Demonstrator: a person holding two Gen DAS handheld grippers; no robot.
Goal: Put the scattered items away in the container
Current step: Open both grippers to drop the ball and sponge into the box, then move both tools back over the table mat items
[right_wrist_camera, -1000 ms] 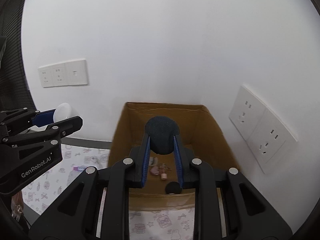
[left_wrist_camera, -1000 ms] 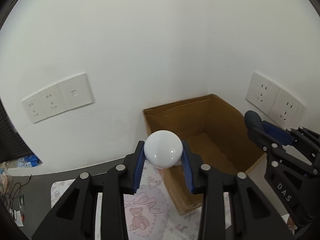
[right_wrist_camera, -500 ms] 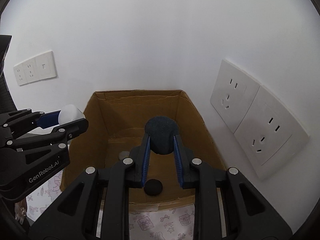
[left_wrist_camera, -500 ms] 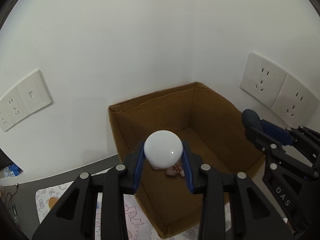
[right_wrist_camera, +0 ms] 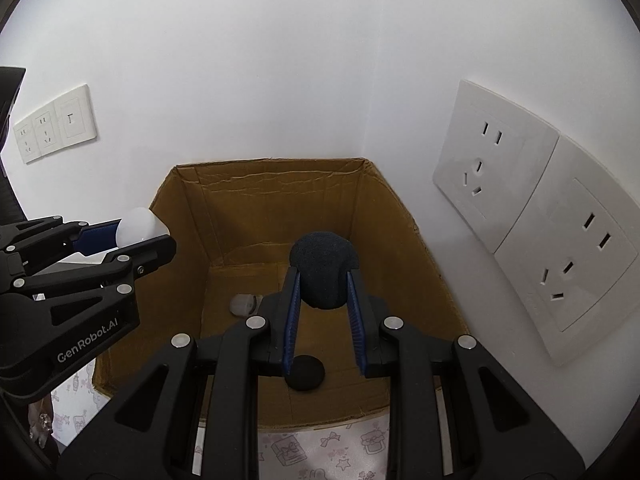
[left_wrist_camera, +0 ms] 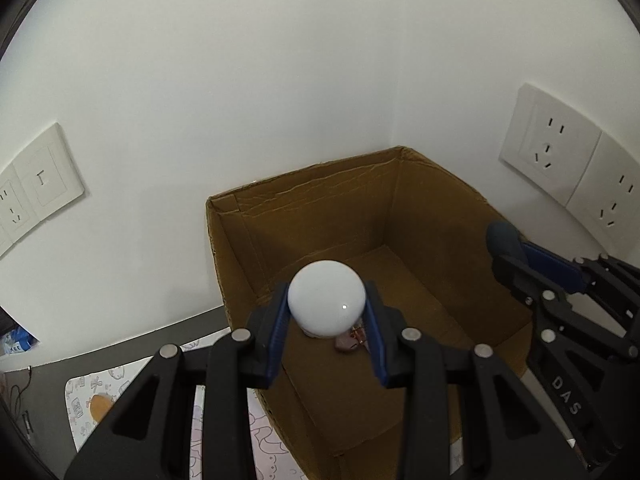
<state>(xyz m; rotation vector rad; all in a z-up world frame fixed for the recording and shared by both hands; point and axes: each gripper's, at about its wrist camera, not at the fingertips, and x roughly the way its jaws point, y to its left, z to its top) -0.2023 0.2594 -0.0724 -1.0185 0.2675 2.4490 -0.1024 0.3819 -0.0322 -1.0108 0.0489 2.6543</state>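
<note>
A: Left gripper (left_wrist_camera: pixel 326 312) clamps the bulb (left_wrist_camera: pixel 326 304), now above the box (left_wrist_camera: pixel 440 208) instead of short of it.
B: Right gripper (right_wrist_camera: pixel 322 292) pinches the foam ball (right_wrist_camera: pixel 322 274) over the box too; release looks next.

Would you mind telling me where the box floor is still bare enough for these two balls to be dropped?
The box floor is bare across its middle and along the right wall. The far-left corner holds a small white item, and a dark disc lies by the near wall. The left gripper holds the white ball; the right gripper holds the dark ball.
</note>
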